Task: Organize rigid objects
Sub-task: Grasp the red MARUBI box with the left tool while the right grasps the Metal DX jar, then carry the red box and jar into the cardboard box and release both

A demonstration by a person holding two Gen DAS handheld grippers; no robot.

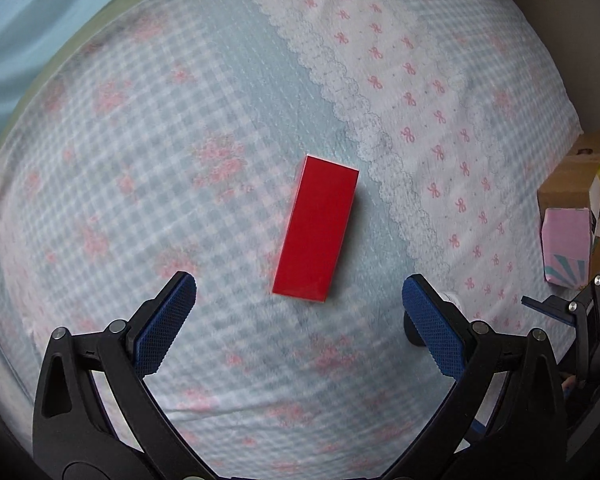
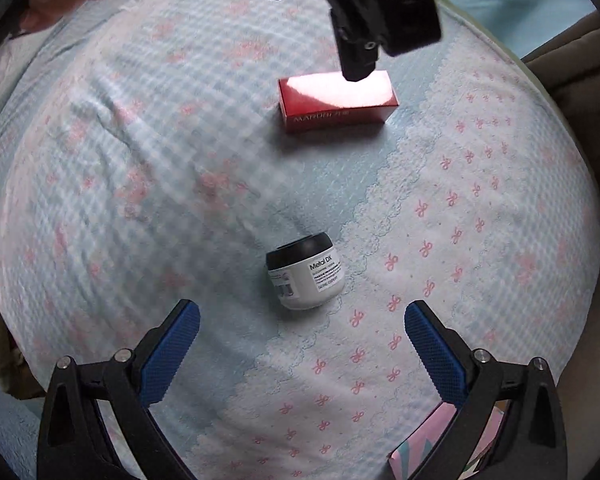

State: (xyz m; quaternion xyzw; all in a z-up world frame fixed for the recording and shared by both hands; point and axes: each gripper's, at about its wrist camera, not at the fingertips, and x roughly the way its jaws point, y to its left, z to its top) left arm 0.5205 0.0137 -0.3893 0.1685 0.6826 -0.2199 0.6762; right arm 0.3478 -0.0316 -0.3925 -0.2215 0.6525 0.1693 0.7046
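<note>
While both grippers hang spread over the bed, each one is lined up on its own object, so the step looks like the approach before a grasp.

The left gripper [image 1: 299, 304] is released and holds nothing; the red box [image 1: 316, 229] lies flat on the checked bedsheet [image 1: 140, 128] just ahead of its fingers, a little tilted. The right gripper [image 2: 302, 328] is released too, with the white jar [image 2: 306, 277] lying just ahead of it. A cardboard box [image 1: 572, 184] with a pink carton [image 1: 566, 246] stands at the bed edge, probably the goal. Next, I think each gripper must come lower, turn to match its object, then close.
</note>
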